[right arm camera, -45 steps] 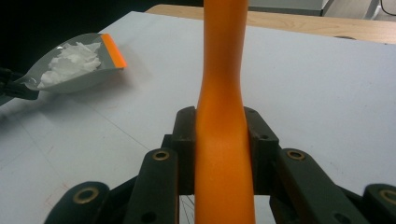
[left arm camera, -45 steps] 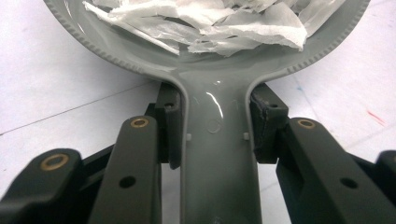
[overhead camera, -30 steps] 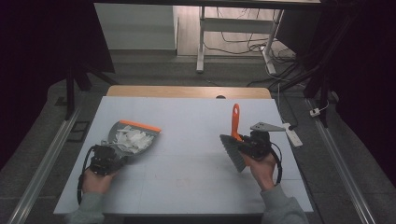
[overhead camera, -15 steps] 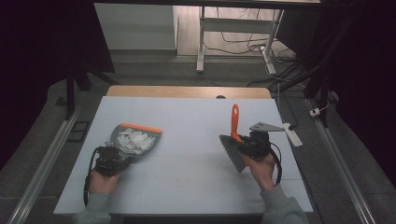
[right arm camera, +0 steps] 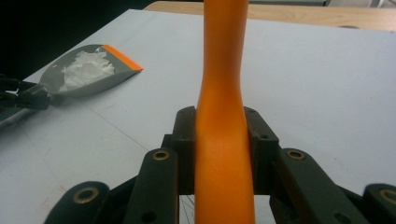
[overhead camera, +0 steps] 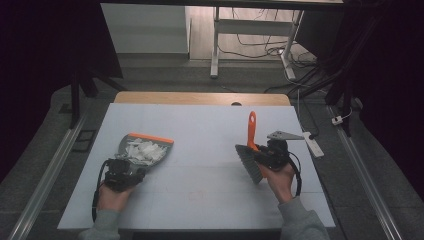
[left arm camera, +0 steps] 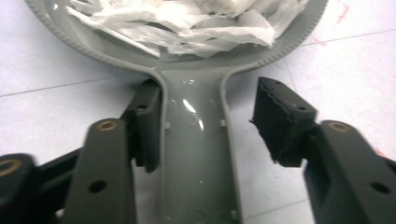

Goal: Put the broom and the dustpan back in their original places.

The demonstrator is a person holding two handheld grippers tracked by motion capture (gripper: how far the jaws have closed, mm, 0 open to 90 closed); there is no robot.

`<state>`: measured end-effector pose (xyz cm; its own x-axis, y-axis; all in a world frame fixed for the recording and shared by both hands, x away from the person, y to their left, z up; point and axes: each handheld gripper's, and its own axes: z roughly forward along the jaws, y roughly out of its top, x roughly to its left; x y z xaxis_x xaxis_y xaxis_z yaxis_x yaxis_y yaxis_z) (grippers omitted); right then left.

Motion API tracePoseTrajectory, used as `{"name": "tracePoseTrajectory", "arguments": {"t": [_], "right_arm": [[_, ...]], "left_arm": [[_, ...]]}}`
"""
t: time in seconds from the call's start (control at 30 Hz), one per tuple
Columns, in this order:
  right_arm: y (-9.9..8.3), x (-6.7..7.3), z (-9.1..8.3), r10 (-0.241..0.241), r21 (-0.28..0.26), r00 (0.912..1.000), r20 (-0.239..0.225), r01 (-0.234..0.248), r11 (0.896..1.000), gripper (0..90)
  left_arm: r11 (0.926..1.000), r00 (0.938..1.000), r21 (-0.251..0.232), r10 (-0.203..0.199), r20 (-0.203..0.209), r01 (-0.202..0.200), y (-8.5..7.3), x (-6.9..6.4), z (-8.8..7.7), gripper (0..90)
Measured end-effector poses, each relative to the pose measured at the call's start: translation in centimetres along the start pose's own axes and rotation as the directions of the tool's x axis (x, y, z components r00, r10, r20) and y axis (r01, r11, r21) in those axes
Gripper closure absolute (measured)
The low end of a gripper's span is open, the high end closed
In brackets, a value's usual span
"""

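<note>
The left gripper (left arm camera: 205, 154) has just been opening: its jaws now stand about half apart, the grey dustpan (left arm camera: 196, 140) handle lying loose between them, one pad touching its side, the other clear. Just beyond the jaws the pan holds white paper scraps (left arm camera: 187, 23), so the dustpan looks set down on the table (overhead camera: 210, 125). Farther off, the right gripper (right arm camera: 219, 144) is clamped on the orange brush (right arm camera: 224, 93) handle.

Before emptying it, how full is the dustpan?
Loaded: crumpled white paper scraps are piled in the grey dustpan, which lies flat on the table.
</note>
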<state>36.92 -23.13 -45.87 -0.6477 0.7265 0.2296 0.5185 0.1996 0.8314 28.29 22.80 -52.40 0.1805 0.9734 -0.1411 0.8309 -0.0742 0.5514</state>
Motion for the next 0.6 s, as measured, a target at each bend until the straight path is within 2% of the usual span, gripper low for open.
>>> {"name": "tracePoseTrajectory", "arguments": {"t": [0.17,0.4,0.6], "right_arm": [[-0.4,-1.3,0.7,0.043,0.021,0.999,0.009,-0.043,0.999,69.7],[-0.7,-2.4,0.8,0.085,0.028,0.9964,0.007,-0.085,0.996,69.7],[-1.2,-4.0,1.5,0.128,0.053,0.9909,0.041,-0.13,0.99,69.5]], "left_arm": [[0.9987,0.9995,-0.051,0.012,0.028,-0.01,-0.4,0.3,-0.9,29.4],[0.9935,0.9973,-0.102,0.056,0.048,-0.051,-0.5,0.7,-1.9,24.6],[0.9858,0.9947,-0.148,0.088,0.053,-0.079,-0.5,0.7,-2.7,22.3]]}}
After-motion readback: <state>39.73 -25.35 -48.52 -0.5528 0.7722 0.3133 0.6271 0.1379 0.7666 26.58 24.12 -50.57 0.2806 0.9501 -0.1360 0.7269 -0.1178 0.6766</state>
